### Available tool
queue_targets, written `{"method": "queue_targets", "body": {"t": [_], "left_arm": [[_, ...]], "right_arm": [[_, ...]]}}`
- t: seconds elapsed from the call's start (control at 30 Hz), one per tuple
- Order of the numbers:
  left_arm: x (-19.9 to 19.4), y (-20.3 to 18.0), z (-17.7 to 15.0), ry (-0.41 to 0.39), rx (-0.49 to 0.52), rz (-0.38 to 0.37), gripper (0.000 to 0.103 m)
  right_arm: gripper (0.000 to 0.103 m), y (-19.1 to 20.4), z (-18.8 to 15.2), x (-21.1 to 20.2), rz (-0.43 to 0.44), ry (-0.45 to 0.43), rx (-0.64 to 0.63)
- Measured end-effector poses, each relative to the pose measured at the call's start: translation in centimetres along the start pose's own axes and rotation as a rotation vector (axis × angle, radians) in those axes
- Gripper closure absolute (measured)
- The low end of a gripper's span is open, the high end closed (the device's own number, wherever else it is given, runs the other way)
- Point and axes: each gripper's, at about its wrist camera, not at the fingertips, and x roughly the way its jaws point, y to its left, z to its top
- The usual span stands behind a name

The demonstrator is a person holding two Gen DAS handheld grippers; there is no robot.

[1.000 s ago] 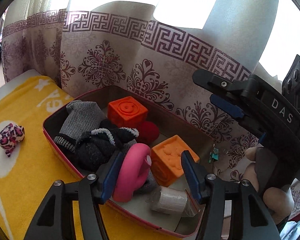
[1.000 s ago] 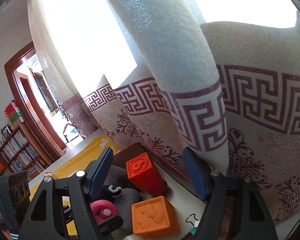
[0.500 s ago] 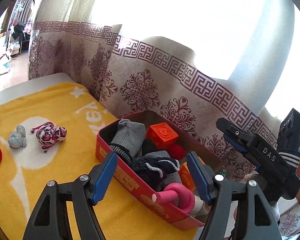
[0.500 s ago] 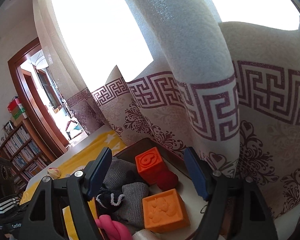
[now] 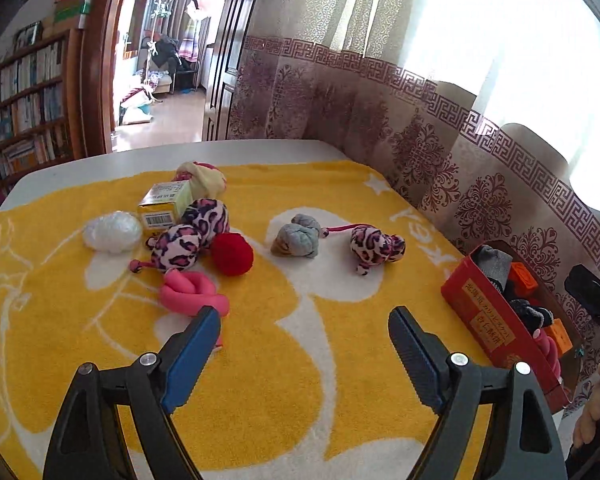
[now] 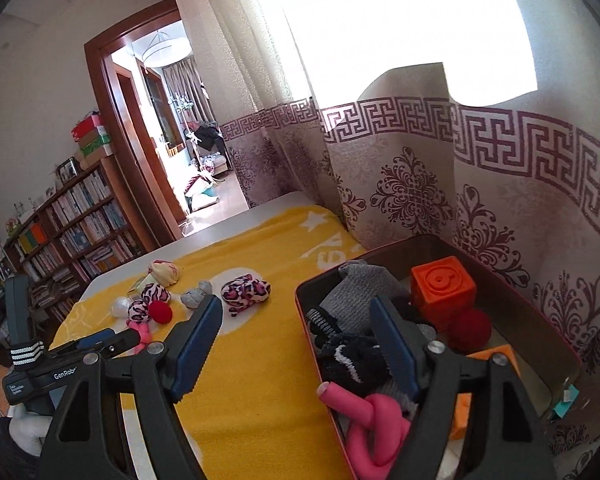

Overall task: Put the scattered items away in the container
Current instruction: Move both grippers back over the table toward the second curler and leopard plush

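Note:
My left gripper (image 5: 304, 332) hangs over the yellow towel (image 5: 260, 380), its jaws opening with nothing between them. Ahead of it lie a pink knotted tube (image 5: 192, 294), a red ball (image 5: 232, 254), two leopard plush toys (image 5: 188, 236) (image 5: 376, 246), a grey sock bundle (image 5: 298, 238), a white wad (image 5: 112, 232) and a yellow carton (image 5: 166, 206). The red box (image 5: 488, 320) sits at the right. My right gripper (image 6: 296, 324) is above the box's near rim (image 6: 306, 328), jaws opening and empty. Inside are an orange cube (image 6: 444, 288), socks (image 6: 356, 292) and a pink tube (image 6: 368, 420).
A patterned curtain (image 6: 420, 184) hangs right behind the box and along the table's far side. A cream and pink bundle (image 5: 202, 178) lies beyond the carton. The white table edge (image 5: 100, 160) shows past the towel. A bookshelf (image 6: 72, 224) and a doorway stand further off.
My left gripper swung left, away from the box and out over the towel, and its jaws widened. The pink tube it was over lies in the box. The right gripper also turned left.

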Motion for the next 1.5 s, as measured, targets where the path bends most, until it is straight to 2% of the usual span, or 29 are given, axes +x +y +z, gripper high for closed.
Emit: {"method": "queue_targets", "body": {"t": [0.2, 0.3, 0.43, 0.53, 0.73, 0.8, 0.83, 0.93, 1.13, 1.27, 1.4, 1.5], "left_arm": [[0.0, 5.4, -0.8, 0.014, -0.077, 0.073, 0.015], [0.7, 6.9, -1.3, 0.030, -0.121, 0.082, 0.015], [1.6, 7.5, -1.5, 0.045, -0.142, 0.079, 0.015], [2.0, 7.4, -1.6, 0.053, -0.135, 0.082, 0.015], [2.7, 7.8, -1.8, 0.080, -0.144, 0.089, 0.015], [2.9, 8.1, -1.8, 0.089, -0.157, 0.087, 0.015], [3.0, 8.3, -1.8, 0.093, -0.165, 0.086, 0.015], [3.3, 8.5, -1.9, 0.106, -0.181, 0.089, 0.015], [3.4, 8.1, -1.9, 0.100, -0.178, 0.105, 0.015], [3.8, 6.8, -1.4, 0.108, -0.122, 0.116, 0.015], [4.8, 5.6, -0.4, 0.114, -0.069, 0.143, 0.015], [5.8, 6.1, 0.4, 0.125, -0.132, 0.167, 0.015]], "right_arm": [[0.021, 5.4, -0.1, 7.2, 0.083, 0.156, -0.081], [0.021, 7.0, -0.2, 10.8, 0.037, 0.208, -0.126], [0.021, 6.9, 0.1, 15.4, -0.061, 0.275, -0.124], [0.021, 6.0, 0.6, 18.2, -0.094, 0.318, -0.091], [0.021, 6.1, 0.3, 22.2, -0.137, 0.384, -0.141], [0.022, 5.4, -0.3, 23.3, -0.128, 0.415, -0.121], [0.021, 5.5, -0.6, 23.3, -0.132, 0.393, -0.139], [0.020, 5.8, -0.7, 23.5, -0.136, 0.401, -0.176], [0.010, 6.9, -1.2, 23.9, -0.141, 0.433, -0.255], [0.002, 6.8, -1.2, 24.1, -0.148, 0.447, -0.256], [0.001, 6.8, -1.2, 24.1, -0.147, 0.447, -0.256], [0.001, 6.9, -1.3, 24.0, -0.147, 0.447, -0.256]]}}
